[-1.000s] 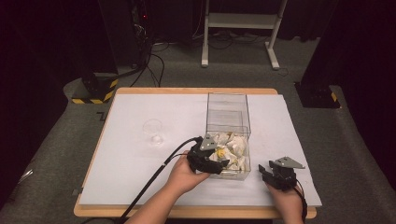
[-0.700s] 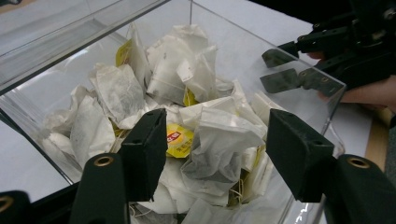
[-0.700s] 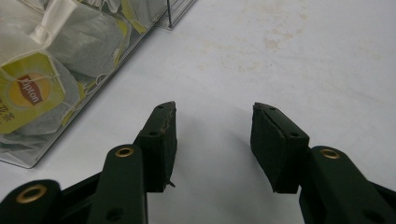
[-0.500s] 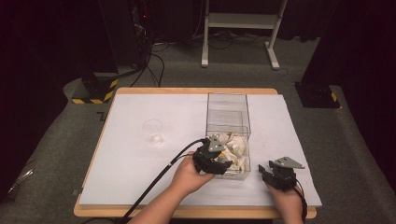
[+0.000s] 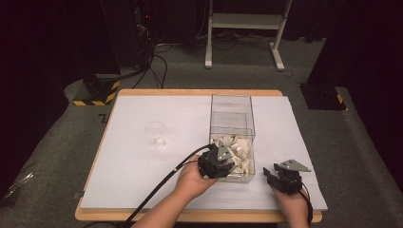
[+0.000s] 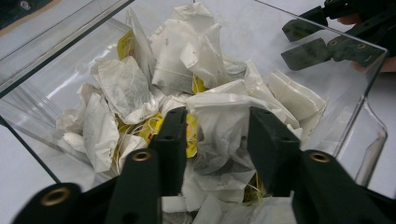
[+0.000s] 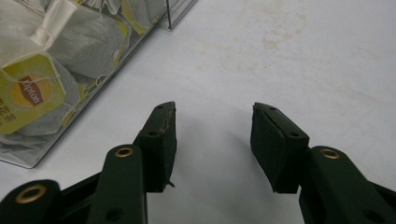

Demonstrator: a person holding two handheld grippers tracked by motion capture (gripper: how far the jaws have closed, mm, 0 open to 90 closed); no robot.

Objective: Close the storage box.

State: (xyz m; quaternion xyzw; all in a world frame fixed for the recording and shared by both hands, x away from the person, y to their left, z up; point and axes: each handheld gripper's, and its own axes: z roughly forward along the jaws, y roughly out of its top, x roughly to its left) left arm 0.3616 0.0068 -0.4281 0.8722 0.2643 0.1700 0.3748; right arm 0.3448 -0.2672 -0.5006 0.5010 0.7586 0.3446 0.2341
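High view: my left gripper reaches into the near end of the clear plastic box, which stands on the white-covered table with its long axis running from 6 to 12 o'clock. Tea bags fill only the near half of the box; the far half holds none. My right gripper hovers over the table at about 3 o'clock of the box's near end, apart from its wall. A small clear cup stands well apart at about 9 o'clock of the box.

Left gripper view: my left fingers have just been closing, and one white tea bag lies between them at the top of the heap. Both pads touch its sides and the paper bunches between them. Yellow tags show among the neighbouring bags. My other gripper appears through the box wall at about 1 o'clock.

Right gripper view: my right fingers stand partly open over bare table, with nothing between them. The box wall, with tea bags behind it, lies at about 10 o'clock.
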